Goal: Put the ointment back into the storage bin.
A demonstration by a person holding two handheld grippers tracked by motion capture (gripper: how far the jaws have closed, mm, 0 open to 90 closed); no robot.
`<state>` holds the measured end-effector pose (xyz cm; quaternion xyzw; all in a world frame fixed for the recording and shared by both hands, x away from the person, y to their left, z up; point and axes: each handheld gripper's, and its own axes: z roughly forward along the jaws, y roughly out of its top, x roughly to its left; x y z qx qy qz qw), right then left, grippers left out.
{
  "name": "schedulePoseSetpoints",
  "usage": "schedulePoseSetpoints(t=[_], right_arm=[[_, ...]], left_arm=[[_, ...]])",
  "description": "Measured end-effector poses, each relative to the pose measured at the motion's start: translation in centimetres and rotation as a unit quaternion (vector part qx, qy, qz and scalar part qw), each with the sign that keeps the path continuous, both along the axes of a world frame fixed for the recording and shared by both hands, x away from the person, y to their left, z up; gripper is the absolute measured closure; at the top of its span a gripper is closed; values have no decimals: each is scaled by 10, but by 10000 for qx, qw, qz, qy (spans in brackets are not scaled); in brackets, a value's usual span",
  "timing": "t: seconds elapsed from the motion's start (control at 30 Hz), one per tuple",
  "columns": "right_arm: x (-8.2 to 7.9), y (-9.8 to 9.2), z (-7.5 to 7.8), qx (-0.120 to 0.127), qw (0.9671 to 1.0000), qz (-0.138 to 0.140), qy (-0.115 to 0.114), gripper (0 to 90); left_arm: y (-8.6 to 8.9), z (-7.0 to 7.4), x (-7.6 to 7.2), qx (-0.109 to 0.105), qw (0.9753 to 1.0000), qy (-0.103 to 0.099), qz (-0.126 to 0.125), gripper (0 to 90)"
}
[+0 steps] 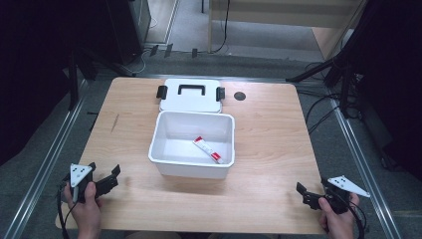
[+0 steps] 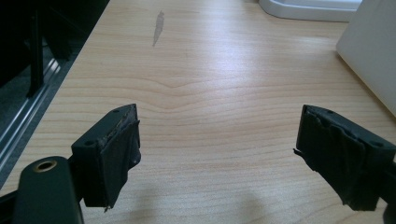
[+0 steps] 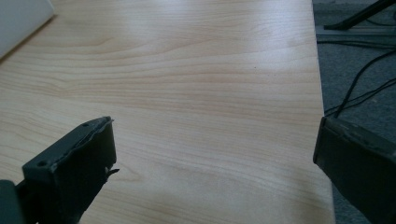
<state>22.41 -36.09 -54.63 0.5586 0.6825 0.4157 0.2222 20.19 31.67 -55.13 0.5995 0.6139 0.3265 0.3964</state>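
Note:
An open white plastic box (image 1: pixel 164 167) stands in the middle of the wooden table, with a red and white tube (image 1: pixel 208 150) lying on its floor. Behind it lies its white lid (image 1: pixel 190 102), flat, with a black handle and two black latches. My left gripper (image 1: pixel 105 168) rests open near the table's front left corner, its jaws wide apart over bare wood (image 2: pixel 218 116); the box wall (image 2: pixel 373 51) and the lid (image 2: pixel 308 7) lie ahead to the right. My right gripper (image 1: pixel 312 185) is open at the front right corner, empty (image 3: pixel 215 123), with the box corner (image 3: pixel 18 18) far left.
A small black round insert (image 1: pixel 240 96) sits in the tabletop right of the lid. A grey smear (image 1: pixel 115 122) marks the wood at the left (image 2: pixel 159 25). Stand legs and cables (image 1: pixel 343 74) lie on the floor past the table's right edge (image 3: pixel 322 70).

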Motion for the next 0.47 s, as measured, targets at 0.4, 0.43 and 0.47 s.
schedulePoseSetpoints(t=[0.4, 0.43, 0.47], right_arm=[[1, -2, -2, 206, 9996, -202, 52, 0], [1, -3, -2, 216, 9995, -215, 54, 0], [1, -3, -2, 238, 9995, -218, 61, 0]], left_arm=[[1, 0, 0, -56, 10000, -24, 29, 142], [1, 0, 0, -69, 10000, -18, 31, 143], [1, 0, 0, -73, 10000, -21, 30, 143]])
